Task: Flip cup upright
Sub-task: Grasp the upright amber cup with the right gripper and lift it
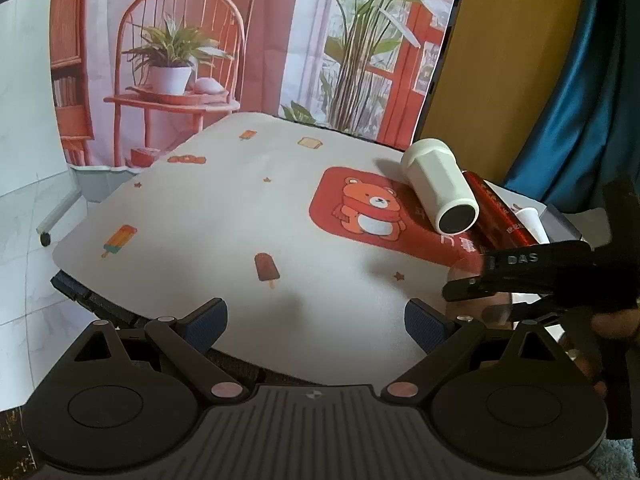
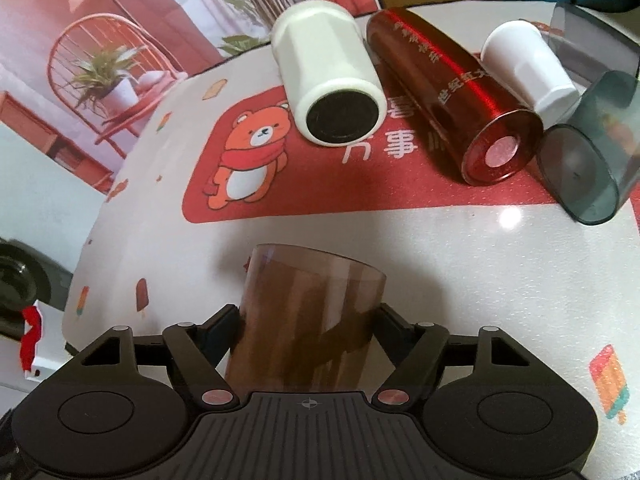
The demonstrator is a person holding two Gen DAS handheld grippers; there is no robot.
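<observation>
A bear-print mat (image 2: pixel 304 196) lies on the table (image 2: pixel 400 240), before a backdrop (image 1: pixel 240 40).

In the right wrist view the brown cup's (image 2: pixel 308 320) lower part disappears behind the gripper body. In the left wrist view the small white cup (image 1: pixel 532 222) is mostly hidden behind the red tumbler (image 1: pixel 500 212), and that gripper arm looks blurry.

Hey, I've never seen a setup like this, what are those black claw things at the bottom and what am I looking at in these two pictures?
They are hand-held two-finger grippers, each carrying a camera that looks along its fingers. One picture comes from the left gripper, open and empty above the table. The other comes from the right gripper, closed on a clear brown cup. Lying on their sides beyond it are a cream cup, a red cup, a small white cup and a grey see-through cup.
</observation>
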